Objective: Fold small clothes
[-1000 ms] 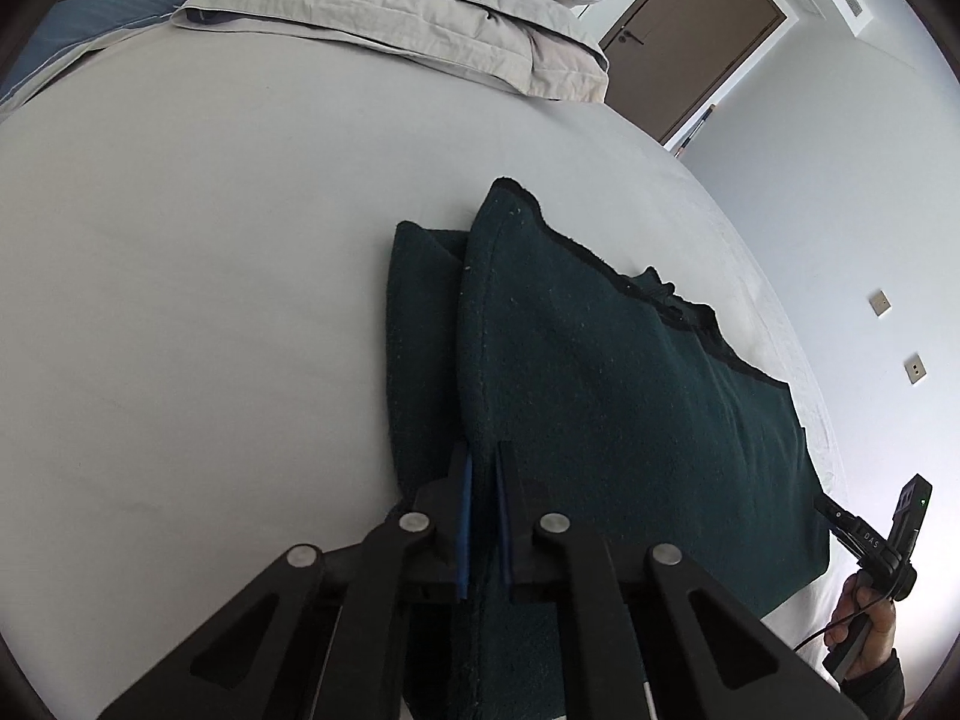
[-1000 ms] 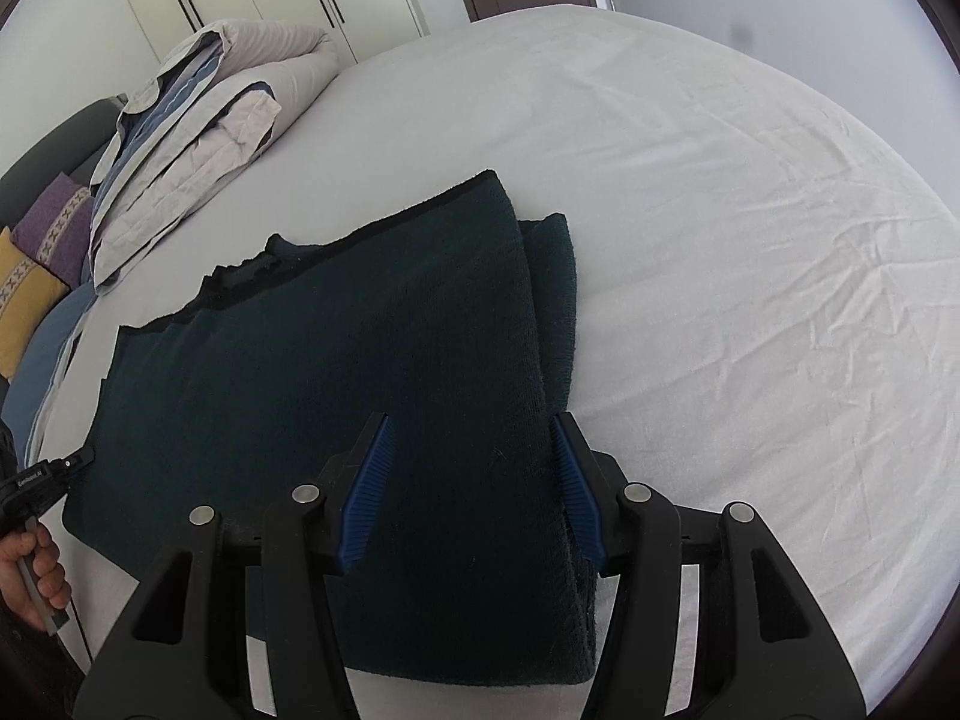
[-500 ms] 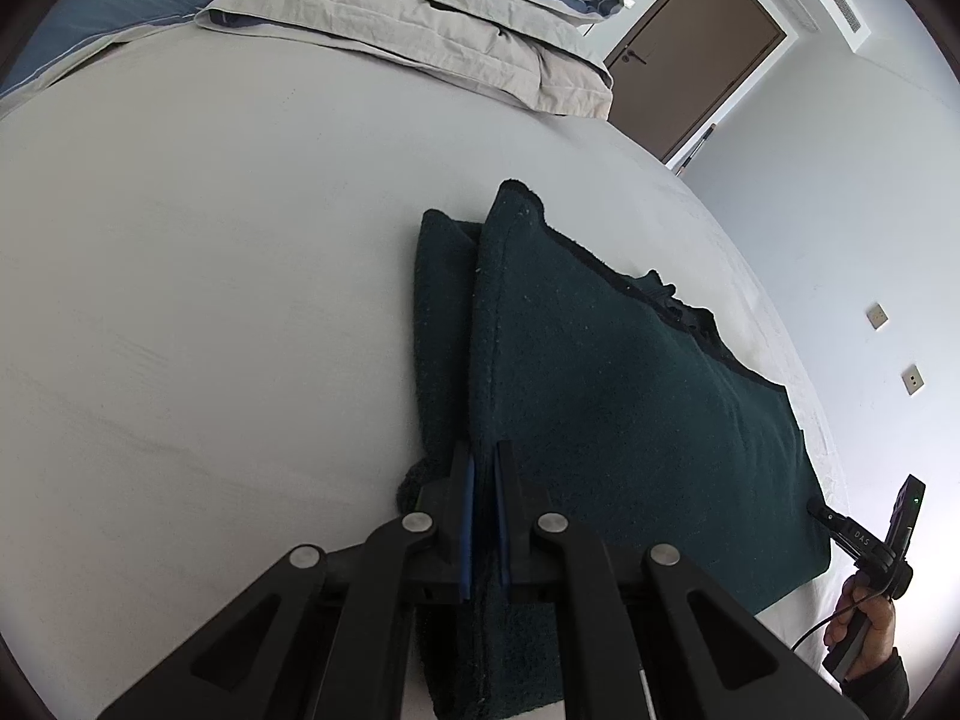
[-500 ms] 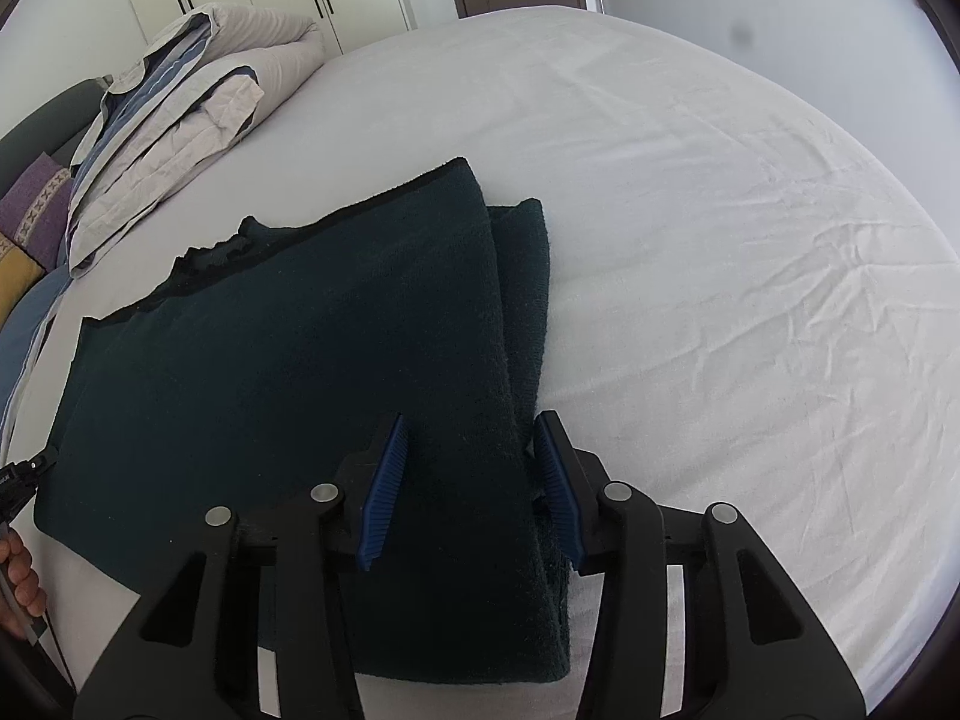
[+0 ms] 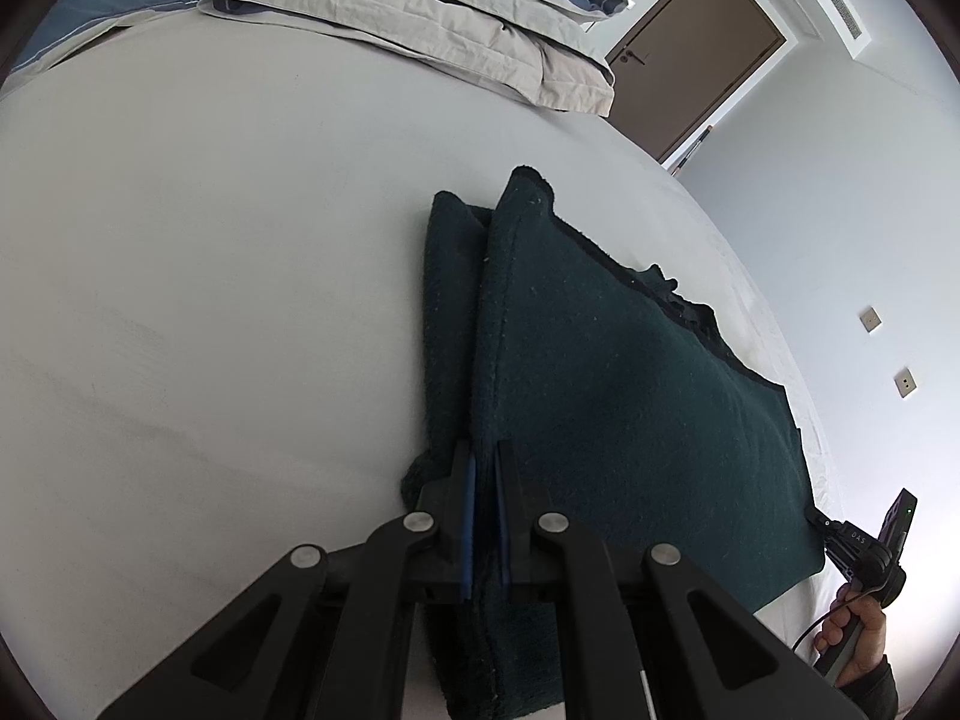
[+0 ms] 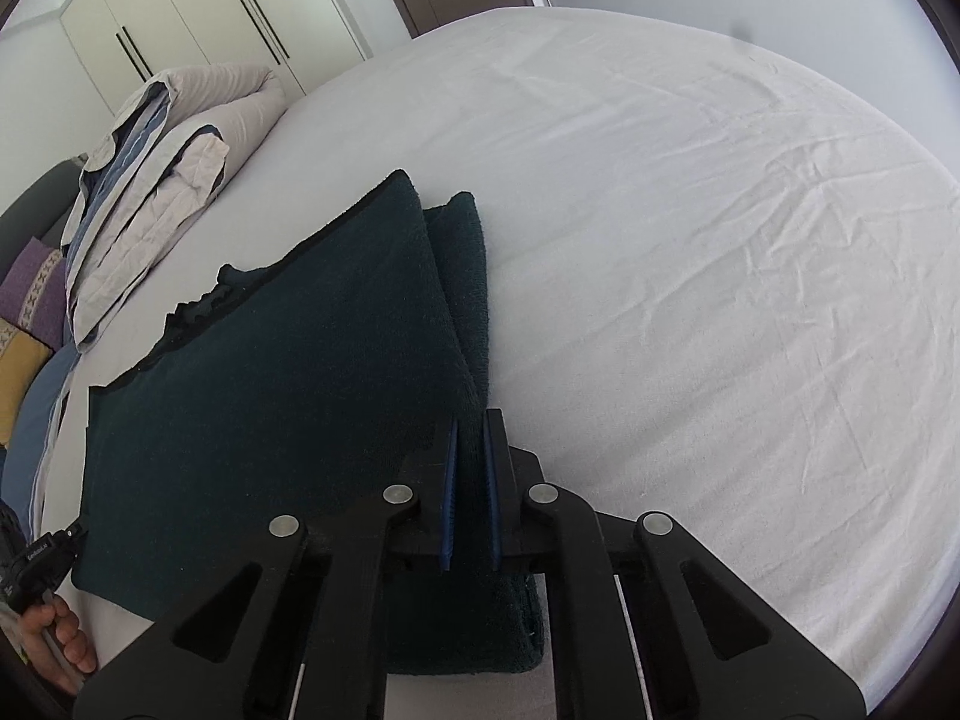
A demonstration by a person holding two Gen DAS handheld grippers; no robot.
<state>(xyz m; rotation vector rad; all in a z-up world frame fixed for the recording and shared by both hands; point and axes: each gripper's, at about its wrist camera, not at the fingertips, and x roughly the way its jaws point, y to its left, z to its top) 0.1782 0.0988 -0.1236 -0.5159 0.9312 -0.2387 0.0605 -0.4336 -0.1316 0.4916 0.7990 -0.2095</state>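
Note:
A dark green fleece garment (image 5: 630,408) lies partly folded on the white bed, with a folded strip along its far side. It also shows in the right wrist view (image 6: 288,396). My left gripper (image 5: 485,462) is shut on the near edge of the garment, at one end of the folded strip. My right gripper (image 6: 471,420) is shut on the garment's edge at the opposite end. Each view shows the other hand with its gripper at the far corner: the right hand (image 5: 858,630) and the left hand (image 6: 54,630).
The white bed sheet (image 6: 690,240) spreads wide around the garment. Folded grey and blue bedding (image 5: 432,18) and pillows (image 6: 36,300) lie at the head of the bed. A brown door (image 5: 690,54) and white wardrobes (image 6: 198,36) stand beyond.
My right gripper has closed from open onto the garment's edge. My left gripper stays shut on the garment, and both views have shifted slightly over the bed.

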